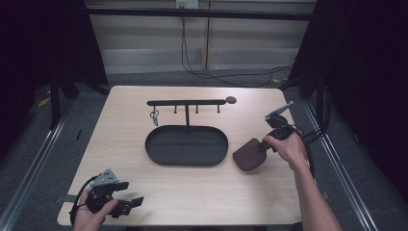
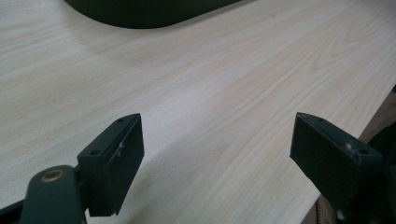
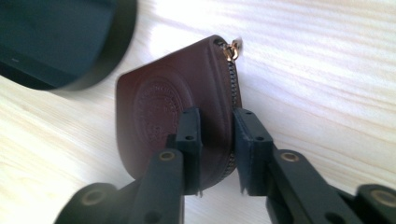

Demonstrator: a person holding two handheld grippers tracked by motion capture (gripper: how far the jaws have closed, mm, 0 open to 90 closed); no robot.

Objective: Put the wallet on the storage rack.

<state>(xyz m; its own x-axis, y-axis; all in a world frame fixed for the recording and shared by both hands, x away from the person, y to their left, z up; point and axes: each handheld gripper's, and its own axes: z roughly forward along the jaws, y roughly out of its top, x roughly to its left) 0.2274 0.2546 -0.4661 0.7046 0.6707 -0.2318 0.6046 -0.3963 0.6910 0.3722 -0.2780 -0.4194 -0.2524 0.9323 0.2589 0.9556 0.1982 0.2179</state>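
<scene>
Right gripper (image 3: 217, 140) jaws pinch the zip edge of the brown pouch (image 3: 159, 107) beside the tray (image 1: 186, 145); left gripper (image 2: 217, 154) jaws wide, empty.

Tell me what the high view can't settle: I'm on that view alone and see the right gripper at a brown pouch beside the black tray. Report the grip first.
Observer: In the right gripper view, the right gripper is shut on the brown pouch, pinching its zipped edge between both pads.
Operator: Describe the pouch's zip.
Observer: The zip runs along the curved edge, closed, with a gold pull at the far end.
Operator: Check its face.
Observer: A round embossed stamp sits on it; the lettering is too blurred to read.
Operator: Now the left gripper.
Observer: In its own view, the left gripper is open, with bare table between the pads.
</scene>
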